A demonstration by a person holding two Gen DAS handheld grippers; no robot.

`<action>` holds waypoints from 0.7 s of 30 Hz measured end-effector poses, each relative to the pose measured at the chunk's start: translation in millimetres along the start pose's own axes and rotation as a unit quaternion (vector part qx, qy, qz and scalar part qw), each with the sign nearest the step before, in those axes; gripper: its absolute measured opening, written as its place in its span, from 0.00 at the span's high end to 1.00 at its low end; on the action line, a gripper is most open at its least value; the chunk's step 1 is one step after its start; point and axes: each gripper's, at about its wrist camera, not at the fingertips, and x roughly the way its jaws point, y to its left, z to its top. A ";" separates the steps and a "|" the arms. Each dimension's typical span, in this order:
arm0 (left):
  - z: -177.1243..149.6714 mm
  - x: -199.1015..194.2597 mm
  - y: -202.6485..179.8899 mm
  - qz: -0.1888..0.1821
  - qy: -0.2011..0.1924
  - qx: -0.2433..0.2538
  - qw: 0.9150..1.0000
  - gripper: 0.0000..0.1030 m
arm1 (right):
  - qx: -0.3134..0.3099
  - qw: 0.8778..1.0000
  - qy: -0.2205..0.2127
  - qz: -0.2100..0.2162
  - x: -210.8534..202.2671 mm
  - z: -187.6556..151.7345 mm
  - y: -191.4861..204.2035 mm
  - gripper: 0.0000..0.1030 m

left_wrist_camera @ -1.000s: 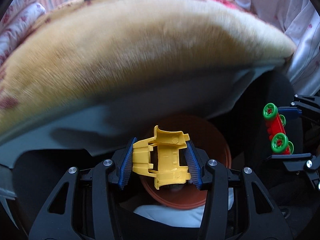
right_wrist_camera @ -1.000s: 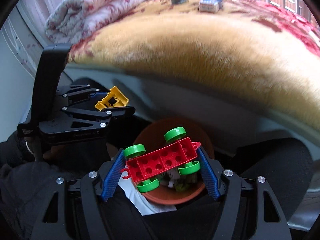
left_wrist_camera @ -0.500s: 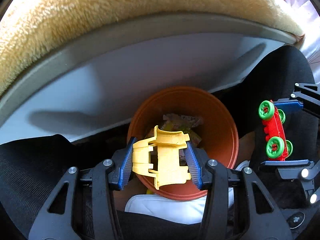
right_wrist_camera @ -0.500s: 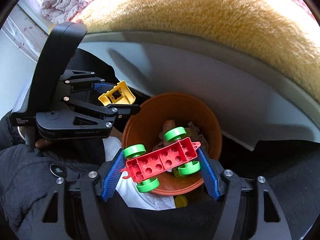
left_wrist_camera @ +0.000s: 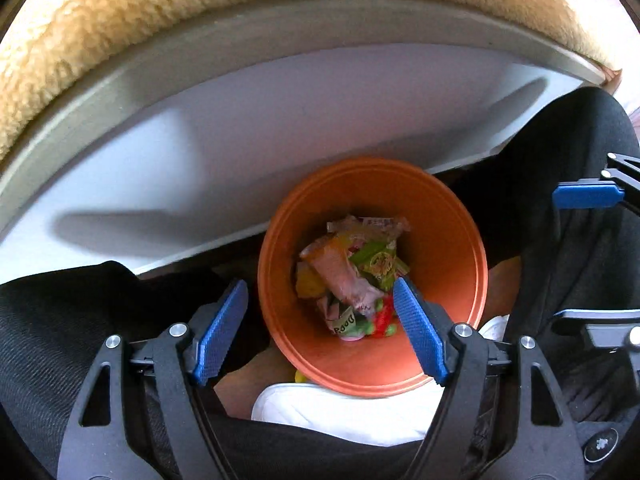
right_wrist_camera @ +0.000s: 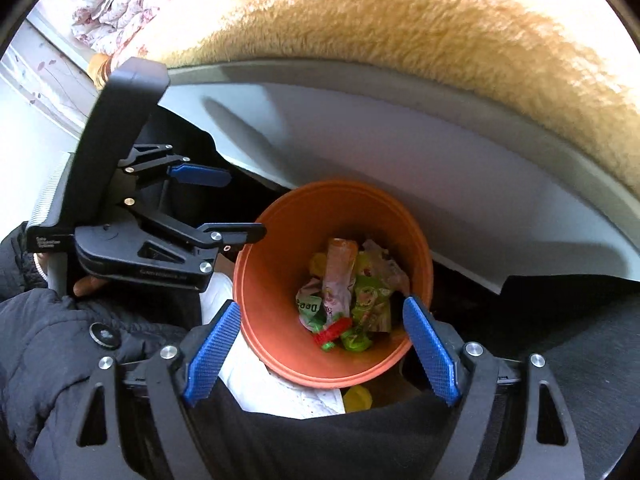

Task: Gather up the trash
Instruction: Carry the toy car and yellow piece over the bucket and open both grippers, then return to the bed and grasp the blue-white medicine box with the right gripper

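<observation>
An orange bin [left_wrist_camera: 440, 216] stands on the floor below both grippers; it also shows in the right wrist view [right_wrist_camera: 280, 224]. It holds crumpled wrappers [left_wrist_camera: 348, 264] and the red toy car with green wheels [right_wrist_camera: 336, 332], which also shows in the left wrist view [left_wrist_camera: 382, 320]. My left gripper [left_wrist_camera: 320, 328] is open and empty over the bin's near left rim. My right gripper [right_wrist_camera: 320, 344] is open and empty over the bin's near rim. A yellow piece [right_wrist_camera: 358, 398] lies on the floor just outside the bin.
A white bed frame [left_wrist_camera: 200, 128] with a tan fluffy blanket [left_wrist_camera: 200, 8] rises behind the bin. The person's dark trousers [left_wrist_camera: 60, 320] flank the bin, with a white shoe [left_wrist_camera: 340, 412] in front. A folded floral quilt [right_wrist_camera: 120, 4] lies at the far left.
Both grippers opened over the bin. The yellow piece left my left gripper and the red toy car left my right gripper; the car now lies in the bin.
</observation>
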 end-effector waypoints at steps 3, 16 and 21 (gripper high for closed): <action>0.7 -12.8 2.0 0.004 -0.023 -0.004 1.000 0.29 | -0.003 1.000 -0.014 -0.001 -13.1 -3.2 -2.4 0.21; 18.7 -125.0 21.0 0.050 -0.183 -0.013 0.982 0.21 | 0.002 0.989 -0.144 -0.018 -110.4 39.9 -13.1 0.19; 48.2 -160.9 39.5 0.077 -0.248 -0.034 0.965 0.13 | 0.030 0.976 -0.211 -0.043 -143.5 78.5 -30.9 0.17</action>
